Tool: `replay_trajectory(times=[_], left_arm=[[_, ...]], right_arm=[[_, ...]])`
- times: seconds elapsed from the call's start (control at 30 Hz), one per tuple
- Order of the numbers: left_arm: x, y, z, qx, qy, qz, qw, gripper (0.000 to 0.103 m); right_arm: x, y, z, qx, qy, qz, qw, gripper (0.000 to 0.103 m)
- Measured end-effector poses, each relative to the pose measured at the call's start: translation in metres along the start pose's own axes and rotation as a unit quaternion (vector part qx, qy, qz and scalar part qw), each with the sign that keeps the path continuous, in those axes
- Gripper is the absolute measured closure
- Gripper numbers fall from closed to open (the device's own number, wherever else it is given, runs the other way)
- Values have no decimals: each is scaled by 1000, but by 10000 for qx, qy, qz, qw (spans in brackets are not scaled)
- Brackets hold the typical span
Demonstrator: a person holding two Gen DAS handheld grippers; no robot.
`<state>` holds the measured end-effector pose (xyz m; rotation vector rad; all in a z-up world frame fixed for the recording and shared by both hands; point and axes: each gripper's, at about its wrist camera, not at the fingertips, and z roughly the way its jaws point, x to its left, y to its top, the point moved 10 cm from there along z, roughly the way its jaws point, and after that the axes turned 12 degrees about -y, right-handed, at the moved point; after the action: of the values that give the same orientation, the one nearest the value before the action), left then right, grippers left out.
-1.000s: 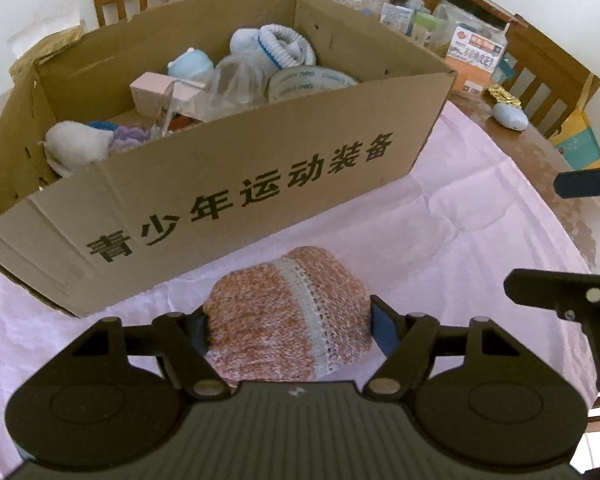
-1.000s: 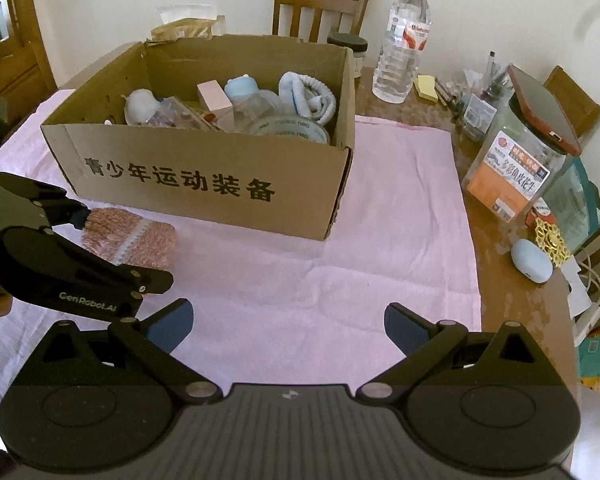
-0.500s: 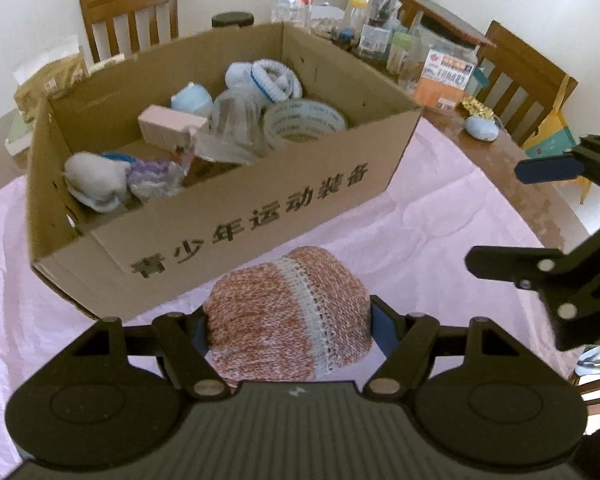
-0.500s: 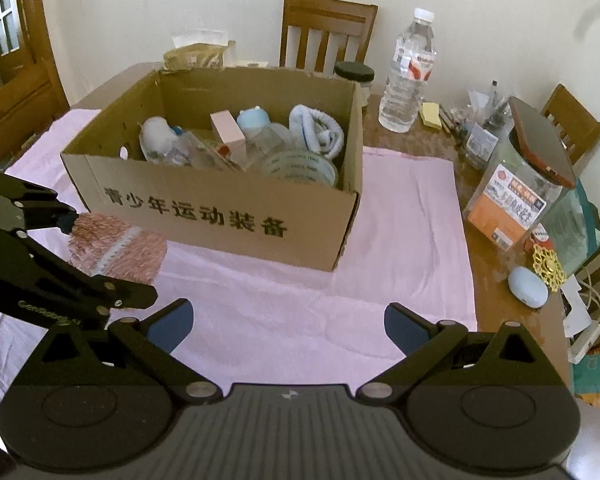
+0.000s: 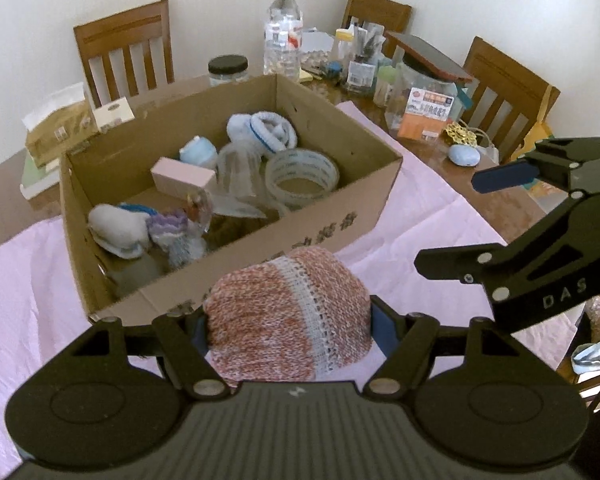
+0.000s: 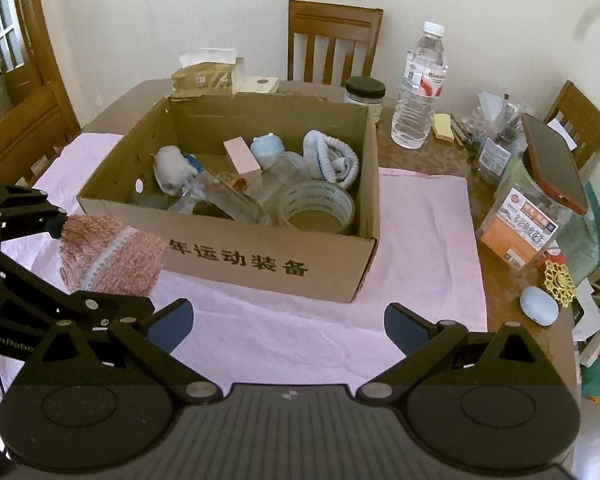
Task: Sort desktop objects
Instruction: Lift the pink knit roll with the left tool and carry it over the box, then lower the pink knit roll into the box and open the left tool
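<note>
My left gripper (image 5: 288, 326) is shut on a rolled orange-and-white knitted cloth (image 5: 284, 312), held in the air just in front of the near wall of the cardboard box (image 5: 340, 232). From the right wrist view the same cloth (image 6: 112, 254) hangs at the box's near left corner (image 6: 100, 208). The box holds a tape roll (image 5: 302, 176), a pink block (image 5: 182, 178), a blue toy (image 5: 198, 152), rolled socks (image 5: 268, 130) and clear plastic items. My right gripper (image 6: 288, 322) is open and empty above the pink tablecloth (image 6: 284, 336).
Right of the box stand a water bottle (image 6: 420, 92), a dark-lidded jar (image 6: 365, 92), a plastic container with a red phone on it (image 6: 532, 208), pens, a pale blue pebble-shaped object (image 6: 538, 306) and a gold ornament (image 6: 558, 276). A tissue pack (image 6: 204, 74) lies behind the box. Wooden chairs ring the table.
Both grippers have risen. The left one carried the knitted cloth up off the tablecloth, so the box interior now shows from higher. The grip on the cloth is unchanged.
</note>
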<state>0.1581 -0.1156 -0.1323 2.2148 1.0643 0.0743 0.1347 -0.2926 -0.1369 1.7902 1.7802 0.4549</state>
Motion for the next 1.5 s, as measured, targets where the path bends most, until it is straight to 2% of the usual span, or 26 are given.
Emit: replay_trajectory(times=[0.4, 0.9, 1.3, 1.5], left_arm=[[13, 24, -15, -245, 135, 179, 9994, 29], [45, 55, -26, -448, 357, 288, 9979, 29], [81, 82, -17, -387, 524, 323, 9974, 29], [98, 92, -2, -320, 496, 159, 9981, 29]], right_arm=[[-3, 16, 2, 217, 27, 292, 9993, 0], [2, 42, 1, 91, -1, 302, 9995, 0], [7, 55, 7, 82, 70, 339, 9994, 0], [6, 59, 11, 92, 83, 381, 9992, 0]])
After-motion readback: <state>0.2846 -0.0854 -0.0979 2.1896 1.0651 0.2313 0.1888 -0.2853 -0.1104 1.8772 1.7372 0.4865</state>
